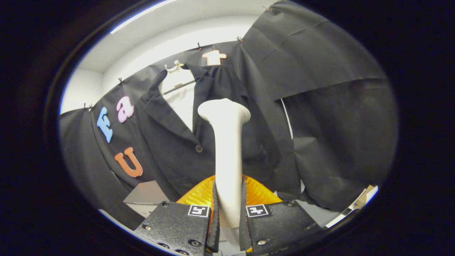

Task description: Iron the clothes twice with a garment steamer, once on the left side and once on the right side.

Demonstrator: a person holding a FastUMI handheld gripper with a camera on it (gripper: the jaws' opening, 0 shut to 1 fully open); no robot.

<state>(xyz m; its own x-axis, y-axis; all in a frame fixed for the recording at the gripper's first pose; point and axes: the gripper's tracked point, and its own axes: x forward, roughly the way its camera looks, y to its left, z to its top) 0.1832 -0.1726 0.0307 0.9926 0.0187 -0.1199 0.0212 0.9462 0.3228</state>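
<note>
Steamer held upright before the hanging jacket

The garment steamer [227,160] stands between the fingers of the gripper [229,217], both pressing its handle; its head rises ahead of them, in front of the jacket [170,142]; the jacket hangs behind the steamer on a hanger [176,69], against the booth wall; a button [198,148] sits just left of the steamer's shaft; a flat box [147,193] lies below the jacket, left of the steamer.

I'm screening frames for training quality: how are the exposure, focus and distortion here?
Gripper view: strong fisheye bending toward the rim; the white steamer, clamped in the gripper, is bright and nearly blown out; the dark jacket keeps little fold detail; focus looks acceptable, with no obvious motion blur.
</note>
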